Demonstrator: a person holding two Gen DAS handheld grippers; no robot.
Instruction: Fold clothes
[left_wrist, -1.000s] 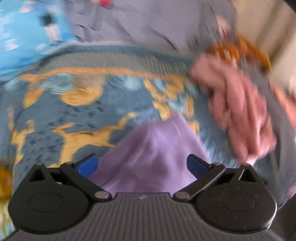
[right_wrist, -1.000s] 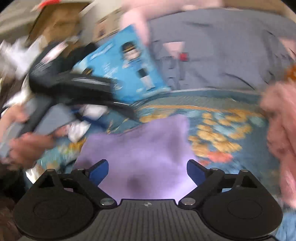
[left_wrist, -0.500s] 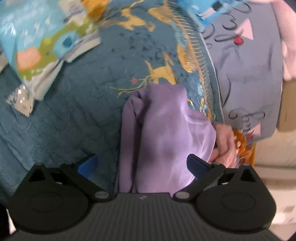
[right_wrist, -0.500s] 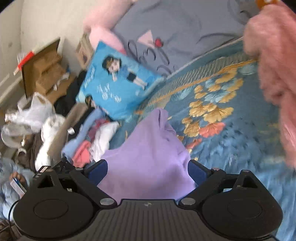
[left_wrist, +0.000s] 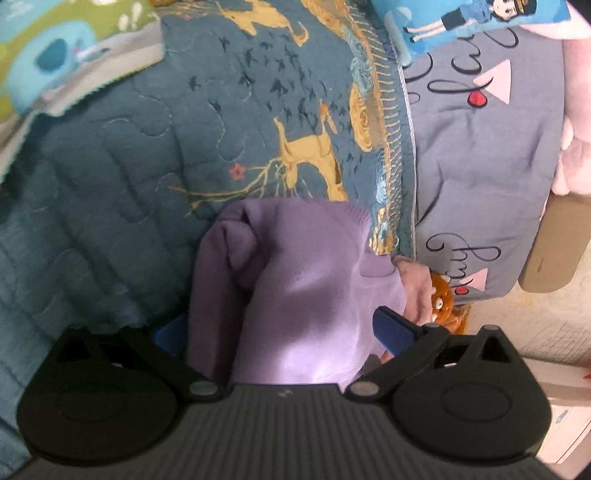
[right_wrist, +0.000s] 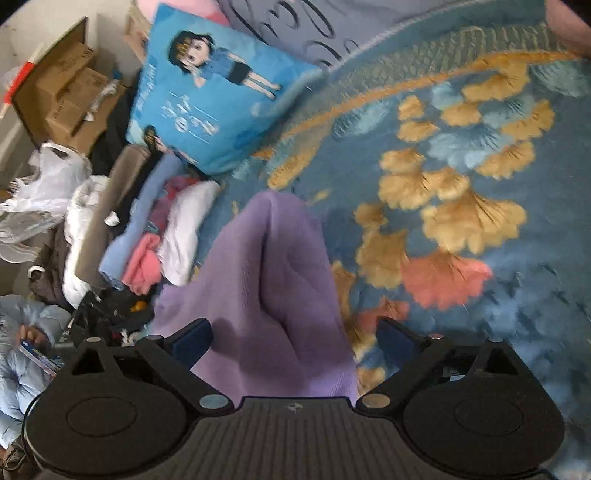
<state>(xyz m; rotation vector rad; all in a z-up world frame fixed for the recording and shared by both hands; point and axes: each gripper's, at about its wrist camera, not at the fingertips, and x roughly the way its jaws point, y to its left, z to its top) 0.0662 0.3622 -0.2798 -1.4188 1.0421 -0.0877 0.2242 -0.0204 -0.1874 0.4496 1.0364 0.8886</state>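
Note:
A lilac purple garment (left_wrist: 295, 288) hangs bunched between the fingers of my left gripper (left_wrist: 280, 332), above the blue patterned bedspread (left_wrist: 129, 177). The same purple garment (right_wrist: 273, 288) also fills the space between the fingers of my right gripper (right_wrist: 291, 339) and drapes forward over the bedspread (right_wrist: 461, 184). In both views the blue finger pads (left_wrist: 391, 328) stand wide apart with the cloth between them. The cloth hides whether either gripper pinches it.
A blue cartoon pillow (right_wrist: 207, 99) lies at the bed's edge, beside a grey lettered sheet (left_wrist: 480, 155). A pile of clothes (right_wrist: 147, 240), cardboard boxes (right_wrist: 62, 96) and plastic bags lie beside the bed. A pink fluffy item and orange toy (left_wrist: 439, 295) sit right of the garment.
Both grippers have swung with the purple garment: the left view turned from the pink item to the bedspread, the right from the sheet to the bed's edge. The garment hangs more bunched.

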